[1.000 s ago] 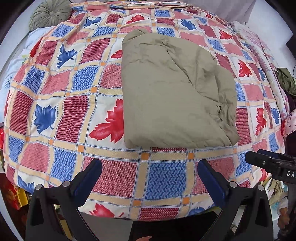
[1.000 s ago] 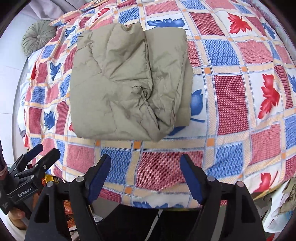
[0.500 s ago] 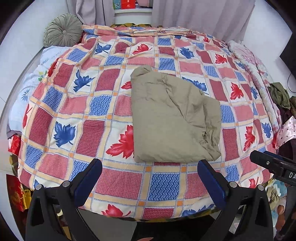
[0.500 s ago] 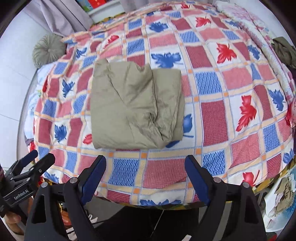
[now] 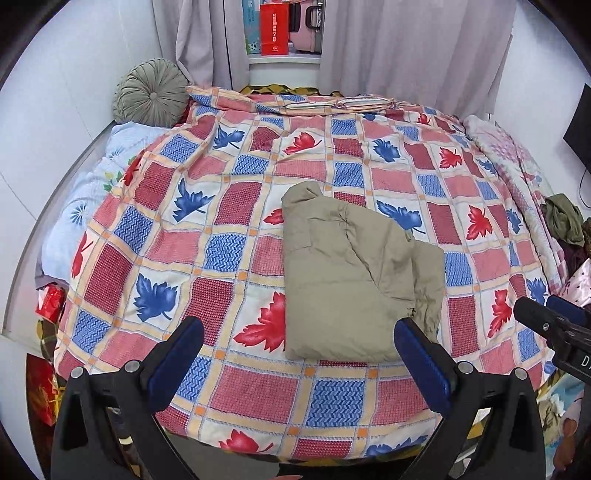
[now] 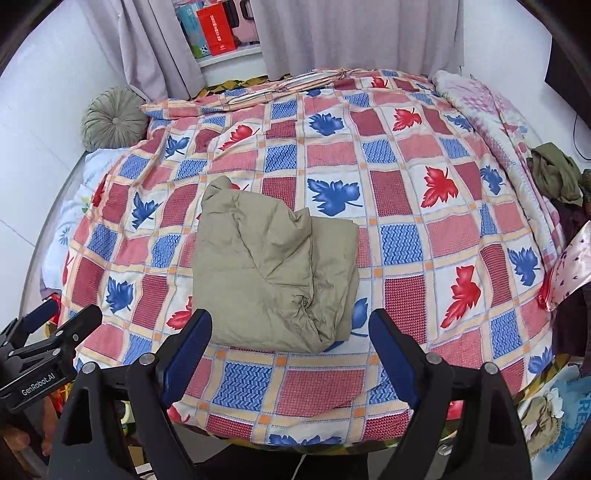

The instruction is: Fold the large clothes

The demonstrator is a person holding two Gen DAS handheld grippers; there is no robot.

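Folding looks finished: olive-green folded cotton garment [image 5: 354, 280] lies near the bed's front edge on the leaf-patterned patchwork quilt [image 5: 229, 251], both grippers [image 5: 299, 354] [image 6: 290, 343] wide-jawed, empty, next needing another garment.

I am lifting both grippers away from the bed, so both cameras are now seeing much more of the room than one second ago. The folded khaki garment [image 5: 354, 280] is looking smaller in both views and is sitting lower in the picture, closer to the blue pads. The curtains [image 5: 406, 44] and the red box [image 5: 274, 27] behind the bed are coming into view; before, the patterned quilt [image 5: 229, 206] was filling almost the whole frame. The right gripper [image 6: 290, 354] is standing a little wider than before, with nothing between its fingers.
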